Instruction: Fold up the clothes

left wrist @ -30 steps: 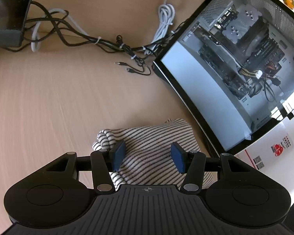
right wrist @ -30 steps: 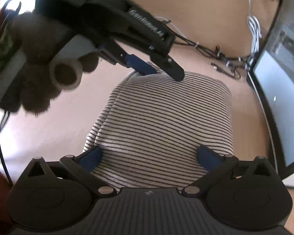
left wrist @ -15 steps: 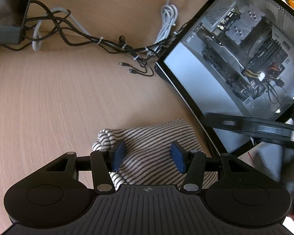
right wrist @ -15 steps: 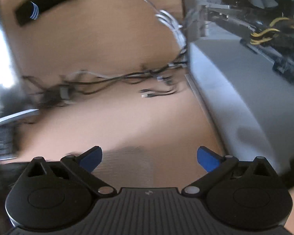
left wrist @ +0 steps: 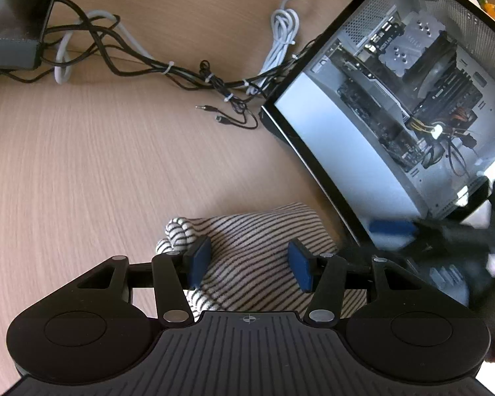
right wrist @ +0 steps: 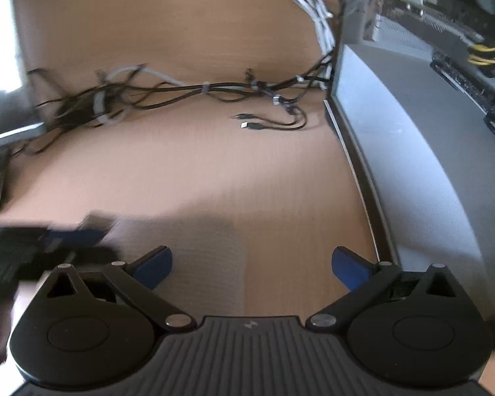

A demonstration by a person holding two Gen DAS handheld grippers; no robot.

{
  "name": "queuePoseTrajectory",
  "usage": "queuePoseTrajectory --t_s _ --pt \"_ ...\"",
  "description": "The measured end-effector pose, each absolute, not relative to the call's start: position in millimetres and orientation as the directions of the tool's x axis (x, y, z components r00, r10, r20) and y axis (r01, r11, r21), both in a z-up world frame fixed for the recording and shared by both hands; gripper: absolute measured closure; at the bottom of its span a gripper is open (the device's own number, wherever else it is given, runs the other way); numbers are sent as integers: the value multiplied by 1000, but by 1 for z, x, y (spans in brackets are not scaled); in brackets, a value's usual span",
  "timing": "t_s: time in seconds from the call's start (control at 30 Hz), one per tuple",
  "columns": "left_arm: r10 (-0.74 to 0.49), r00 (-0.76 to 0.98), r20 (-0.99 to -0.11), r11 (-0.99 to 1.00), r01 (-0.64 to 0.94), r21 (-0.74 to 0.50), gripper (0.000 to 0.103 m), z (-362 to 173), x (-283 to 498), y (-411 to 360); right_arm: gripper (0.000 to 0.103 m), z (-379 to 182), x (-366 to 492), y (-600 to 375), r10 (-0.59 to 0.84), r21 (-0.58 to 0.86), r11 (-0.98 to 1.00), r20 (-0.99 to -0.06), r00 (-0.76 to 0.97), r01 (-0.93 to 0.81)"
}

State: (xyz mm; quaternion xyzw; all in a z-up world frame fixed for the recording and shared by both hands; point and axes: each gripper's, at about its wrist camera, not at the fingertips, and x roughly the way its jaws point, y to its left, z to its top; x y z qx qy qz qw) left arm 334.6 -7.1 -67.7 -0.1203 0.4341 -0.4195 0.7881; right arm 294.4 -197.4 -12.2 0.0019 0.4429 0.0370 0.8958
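A folded black-and-white striped garment (left wrist: 247, 247) lies on the wooden desk (left wrist: 99, 165) beside the computer case. My left gripper (left wrist: 249, 264) is open, its blue pads apart just above the garment. My right gripper (right wrist: 250, 267) is open and empty; it shows blurred at the right edge of the left wrist view (left wrist: 422, 234). In the right wrist view the garment (right wrist: 208, 247) is a motion-blurred grey patch under the jaws, and the left gripper (right wrist: 49, 244) appears blurred at lower left.
An open computer case (left wrist: 396, 105) with a glass side stands close on the right. A tangle of black and white cables (left wrist: 188, 76) runs across the back of the desk. A dark monitor base (left wrist: 13, 33) is at the far left.
My right gripper has swung away from over the garment towards the case side and now sits low beside the left gripper. The left gripper has stayed open over the garment.
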Motion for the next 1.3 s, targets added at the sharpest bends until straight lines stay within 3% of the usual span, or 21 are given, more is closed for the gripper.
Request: queuePoseTrajectory --t_s 0.23,0.37,0.57,0.7,0.87,1.0,1.07,1.2,1.3 --pt "-773 261 -578 609 560 -562 47 -67 337 -7 0 -8 232 -164 229 109 966 -772 592 -232" --pt "-775 257 -577 607 553 -570 47 -66 339 -6 0 -41 230 -127 103 -77 958 -805 584 -276" --pt "-776 250 -579 608 541 -581 45 -66 343 -6 0 -36 237 -125 102 -65 963 -813 573 -263" --pt "-774 244 -585 608 544 -578 44 -65 344 -8 0 -17 242 -139 166 36 973 -799 578 -230" --pt "-772 239 -589 608 550 -573 44 -65 345 -9 0 -5 239 -127 191 -3 956 -751 632 -293" --pt "-774 230 -590 604 549 -578 44 -64 346 -8 0 -33 236 -99 142 -87 937 -789 598 -338" --pt "-783 213 -585 597 520 -610 42 -59 350 -1 0 -37 234 -91 115 -114 939 -785 609 -324" --pt "-788 237 -569 605 468 -644 21 -40 343 20 0 -37 238 -87 101 -122 937 -802 589 -327" --pt "-786 229 -575 604 484 -633 19 -33 328 33 0 -37 239 -83 87 -126 941 -807 584 -314"
